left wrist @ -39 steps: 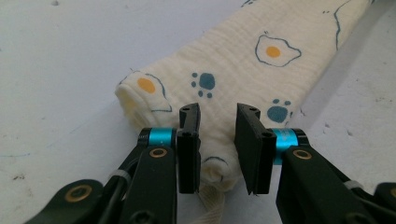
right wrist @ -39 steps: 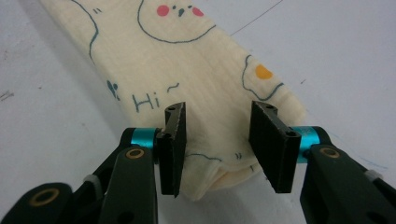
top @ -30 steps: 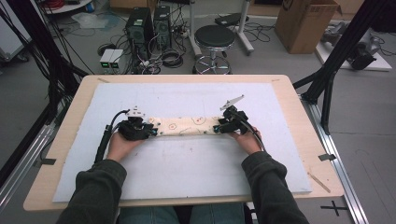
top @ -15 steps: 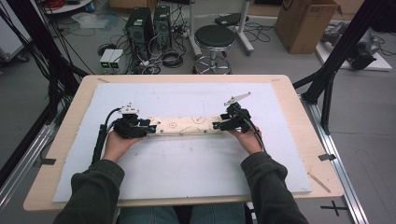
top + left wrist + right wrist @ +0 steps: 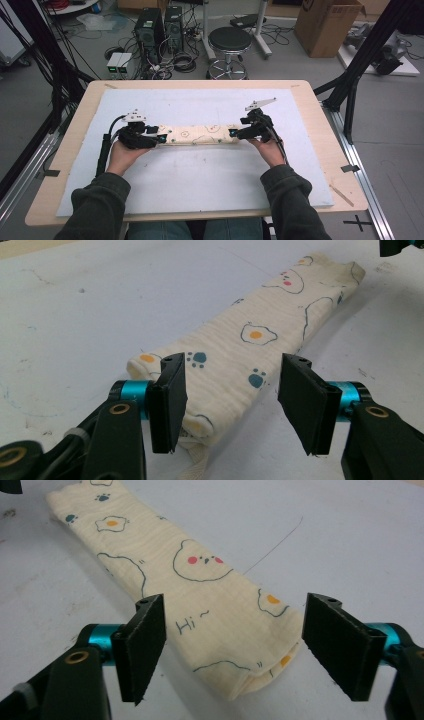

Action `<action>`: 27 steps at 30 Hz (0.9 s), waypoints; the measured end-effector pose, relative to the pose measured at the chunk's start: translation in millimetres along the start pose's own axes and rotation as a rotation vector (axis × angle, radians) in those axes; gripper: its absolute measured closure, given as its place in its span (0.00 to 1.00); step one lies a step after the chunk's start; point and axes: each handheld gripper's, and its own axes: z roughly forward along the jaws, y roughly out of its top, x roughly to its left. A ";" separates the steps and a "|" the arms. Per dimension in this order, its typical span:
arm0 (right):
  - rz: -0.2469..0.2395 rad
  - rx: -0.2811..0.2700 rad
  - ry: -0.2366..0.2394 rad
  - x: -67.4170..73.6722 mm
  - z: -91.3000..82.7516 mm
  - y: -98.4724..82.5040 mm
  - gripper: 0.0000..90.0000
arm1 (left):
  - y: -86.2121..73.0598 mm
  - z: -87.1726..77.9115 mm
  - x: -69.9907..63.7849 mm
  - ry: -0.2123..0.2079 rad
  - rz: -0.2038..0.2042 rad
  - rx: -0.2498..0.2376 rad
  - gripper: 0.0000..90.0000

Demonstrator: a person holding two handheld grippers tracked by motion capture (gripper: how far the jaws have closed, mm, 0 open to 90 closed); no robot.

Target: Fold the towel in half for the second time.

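Note:
A cream cloth (image 5: 200, 135) printed with bears, fried eggs and paws lies folded into a long narrow strip across the white mat. My left gripper (image 5: 158, 138) is at its left end and my right gripper (image 5: 234, 133) at its right end. In the left gripper view the jaws (image 5: 235, 407) stand open, having just been opening, with the cloth's end (image 5: 250, 335) lying slack on the mat between and below them. In the right gripper view the jaws (image 5: 242, 647) have likewise just been opening and stand wide apart over the other end (image 5: 200, 580). Neither pair of pads presses on the cloth.
The white mat (image 5: 210, 180) covers most of a wooden table (image 5: 65, 165). Black frame posts (image 5: 350, 100) stand at both sides. On the floor beyond the table are a black stool (image 5: 230, 42), computer towers (image 5: 160, 27) with cables, and a cardboard box (image 5: 327, 25).
Both grippers have opened off the cloth's ends and lifted a little. The folded cloth stays in place on the mat.

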 end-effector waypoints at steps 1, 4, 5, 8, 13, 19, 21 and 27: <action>0.002 -0.003 0.005 -0.1 -0.6 -0.1 0.24 | 0.2 -0.2 -0.5 0.000 0.001 0.002 0.48; 0.009 -0.003 0.009 -0.3 -2.4 -0.5 0.21 | 0.5 -1.5 -2.5 0.005 0.010 0.011 0.45; 0.012 -0.004 0.012 -0.5 -3.0 -0.6 0.20 | 0.8 -2.3 -3.3 0.004 0.016 0.010 0.44; 0.018 -0.003 0.009 0.9 -6.0 -0.6 0.20 | 2.1 -5.9 -6.7 0.002 0.020 -0.005 0.43; 0.018 -0.024 0.000 2.1 -14.1 -0.4 0.16 | 3.2 -11.8 -9.7 0.006 0.031 -0.011 0.42; 0.028 -0.043 0.008 0.9 -23.1 -1.3 0.14 | 4.5 -16.2 -14.8 0.012 0.047 -0.007 0.38; 0.024 -0.050 0.010 0.6 -25.5 -1.6 0.14 | 4.7 -17.2 -16.5 0.011 0.054 0.000 0.37; 0.018 -0.047 0.009 3.4 -32.6 -2.9 0.14 | 5.4 -23.7 -21.8 0.011 0.066 0.007 0.36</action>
